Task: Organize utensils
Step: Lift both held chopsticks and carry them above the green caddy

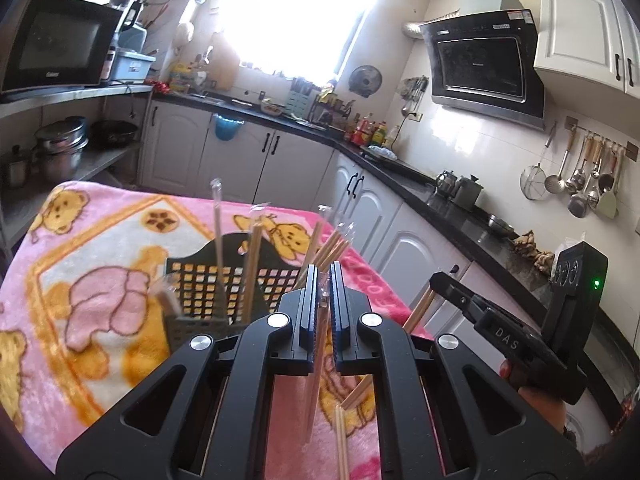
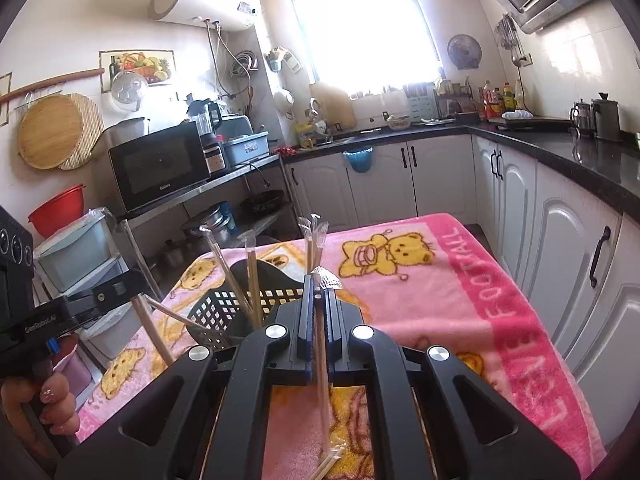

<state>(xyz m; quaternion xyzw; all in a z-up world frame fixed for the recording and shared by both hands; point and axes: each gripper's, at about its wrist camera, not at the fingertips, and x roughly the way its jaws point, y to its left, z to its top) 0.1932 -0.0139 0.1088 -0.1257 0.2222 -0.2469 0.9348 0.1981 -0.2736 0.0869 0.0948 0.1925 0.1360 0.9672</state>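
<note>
A black lattice basket [image 1: 208,292] stands on the pink bear blanket [image 1: 100,280] and holds several wrapped chopstick pairs [image 1: 252,268] standing upright. My left gripper [image 1: 324,276] is shut on a wrapped chopstick pair [image 1: 316,380], held just right of the basket. My right gripper [image 2: 318,288] is shut on another wrapped pair [image 2: 322,368], beside the basket [image 2: 228,312]. The right gripper also shows in the left wrist view [image 1: 440,284], holding chopsticks [image 1: 418,312]. The left gripper shows at the left of the right wrist view [image 2: 132,284], holding chopsticks [image 2: 154,332]. More loose chopsticks [image 1: 342,436] lie on the blanket below.
White cabinets under a black counter [image 2: 580,160] run along the right side, close to the table edge. A metal shelf with a microwave [image 2: 158,168] and pots stands to the left. Plastic bins [image 2: 76,252] stand near the table's left corner.
</note>
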